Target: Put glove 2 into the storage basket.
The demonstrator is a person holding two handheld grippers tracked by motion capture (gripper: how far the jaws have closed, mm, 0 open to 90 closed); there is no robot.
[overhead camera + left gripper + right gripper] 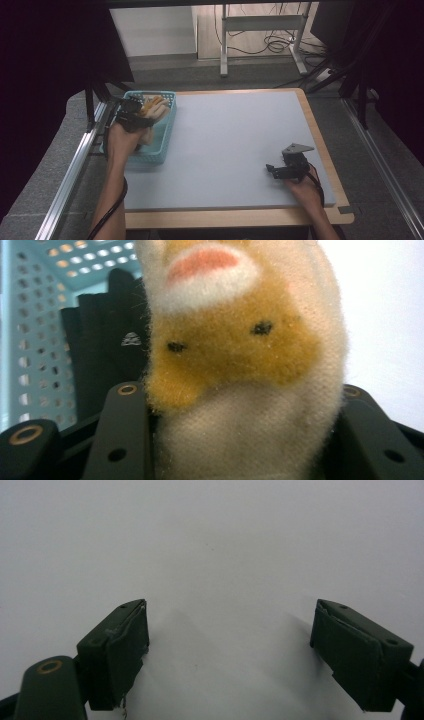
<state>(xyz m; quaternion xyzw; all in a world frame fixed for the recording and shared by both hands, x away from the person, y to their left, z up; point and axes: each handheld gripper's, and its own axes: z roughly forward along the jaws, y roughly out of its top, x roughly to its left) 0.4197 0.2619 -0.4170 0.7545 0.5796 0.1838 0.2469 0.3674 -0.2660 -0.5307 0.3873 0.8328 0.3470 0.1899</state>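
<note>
A cream and tan plush toy [155, 107] with a pink patch hangs over the teal basket [168, 131] at the table's left. My left gripper [142, 114] is shut on it. In the left gripper view the plush toy [240, 350] fills the space between both black jaws of the left gripper [245, 440], which press on its sides. Beyond it lies a black fabric item [102, 345] inside the basket [27, 340]. At the near right of the mat my right gripper [274, 170] rests low, and the right gripper [230, 645] stands open with nothing between its jaws.
A pale grey mat [235, 130] covers the wooden table [240, 217]. A metal rail [75, 165] runs along the left side. Beyond the far edge stand a table frame [260, 30] and loose cables on the floor.
</note>
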